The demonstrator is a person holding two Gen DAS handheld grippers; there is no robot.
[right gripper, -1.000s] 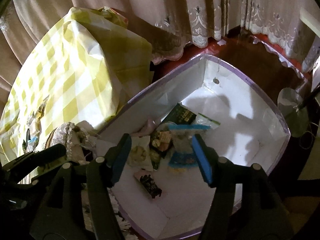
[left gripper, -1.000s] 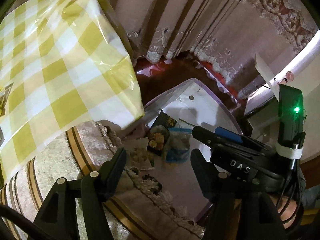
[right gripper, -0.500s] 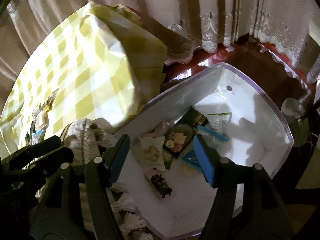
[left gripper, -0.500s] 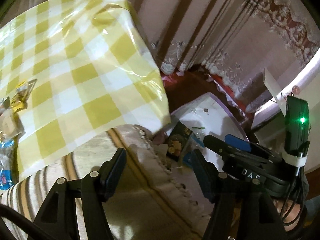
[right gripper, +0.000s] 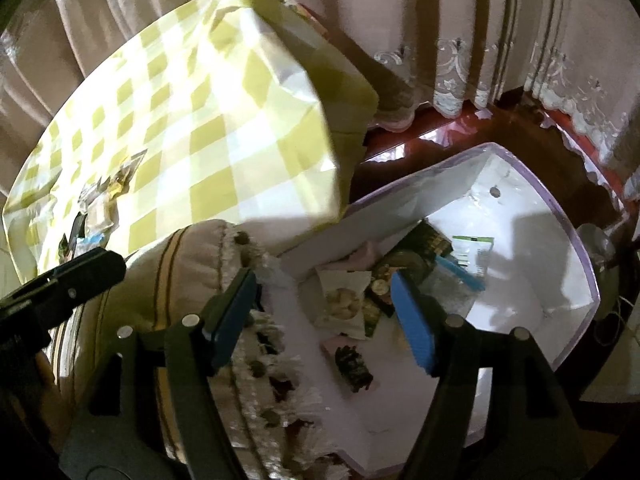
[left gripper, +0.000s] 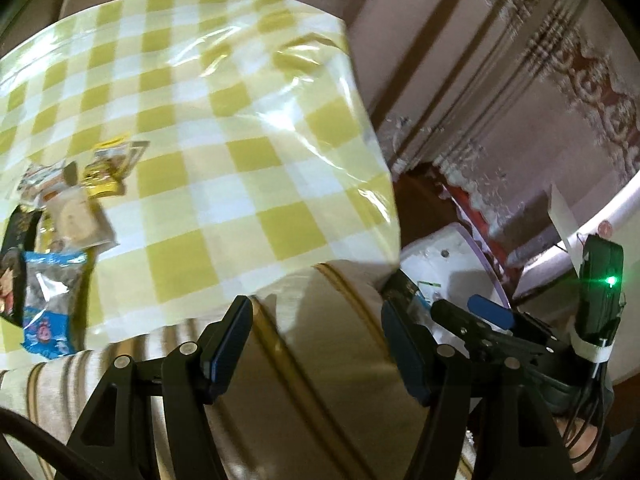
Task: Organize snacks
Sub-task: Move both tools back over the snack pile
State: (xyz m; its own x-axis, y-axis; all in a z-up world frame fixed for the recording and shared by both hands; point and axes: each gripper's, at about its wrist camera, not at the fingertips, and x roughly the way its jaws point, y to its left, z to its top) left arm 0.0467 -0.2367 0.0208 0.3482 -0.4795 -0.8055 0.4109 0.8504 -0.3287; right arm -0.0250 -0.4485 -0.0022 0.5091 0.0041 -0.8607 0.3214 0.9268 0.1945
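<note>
Several snack packets lie at the left of the yellow-checked table [left gripper: 240, 152]: a blue bag [left gripper: 50, 300], a pale biscuit pack [left gripper: 78, 220], a gold packet [left gripper: 108, 168] and a dark pack [left gripper: 16, 256]. A white box [right gripper: 532, 240] on the floor holds several snacks, among them a cracker pack [right gripper: 342, 300] and a dark packet [right gripper: 354, 366]. My left gripper [left gripper: 316, 344] is open and empty above a striped cushion. My right gripper [right gripper: 324, 312] is open and empty above the box's near edge. It also shows in the left wrist view [left gripper: 492, 320].
A beige striped cushion with a fringe [right gripper: 184, 264] sits between the table and the box. Curtains [right gripper: 460, 20] hang behind, above a dark red floor [right gripper: 448, 140]. The box also shows in the left wrist view [left gripper: 452, 256].
Both grippers have swung left, away from the box and towards the table. The snack pile on the table has come into the left wrist view. Both stay open and empty.
</note>
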